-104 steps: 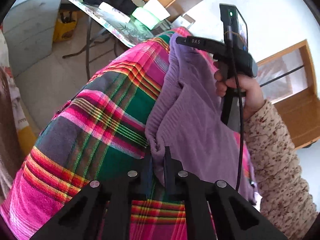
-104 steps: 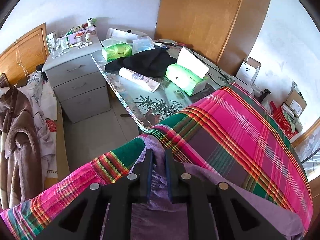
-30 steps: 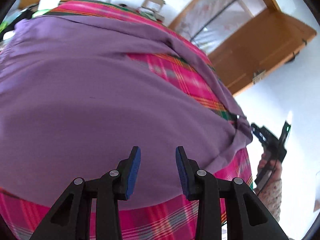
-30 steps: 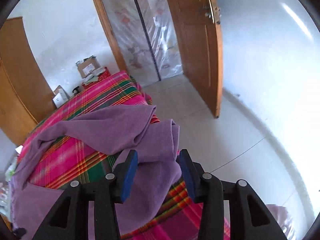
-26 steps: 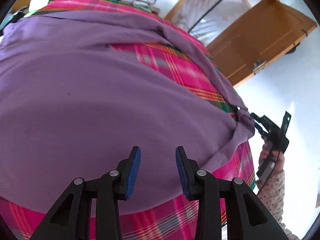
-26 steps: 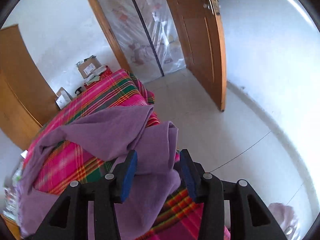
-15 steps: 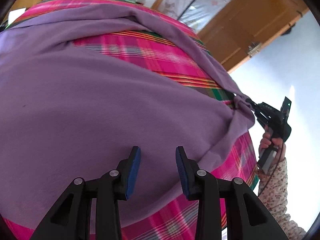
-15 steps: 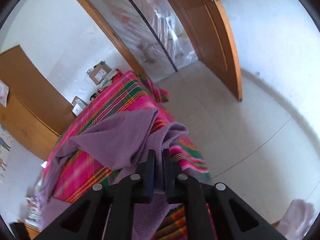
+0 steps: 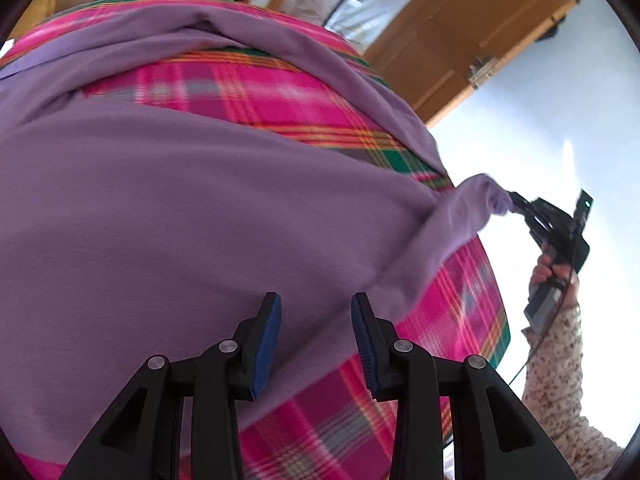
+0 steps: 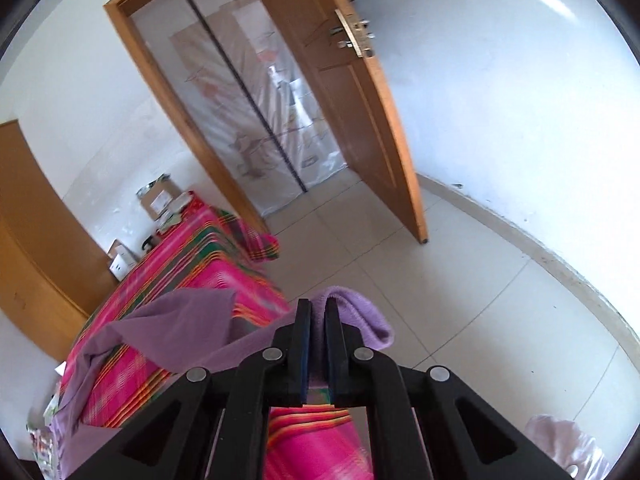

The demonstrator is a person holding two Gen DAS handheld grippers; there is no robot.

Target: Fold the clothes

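A purple garment point(image 9: 192, 208) of soft, matt knit cloth lies over a woven plaid blanket point(image 9: 280, 100) in pink, green and orange. At four o'clock, its ribbed cuff point(image 10: 356, 312) looks fuzzier. The left hand-held gripper point(image 9: 316, 332) is matt black plastic with blue rubbery pads point(image 9: 266, 340) and small shiny metal screws. The door point(image 10: 360, 120) is smooth varnished wood; the floor point(image 10: 460, 300) is glossy pale tile.
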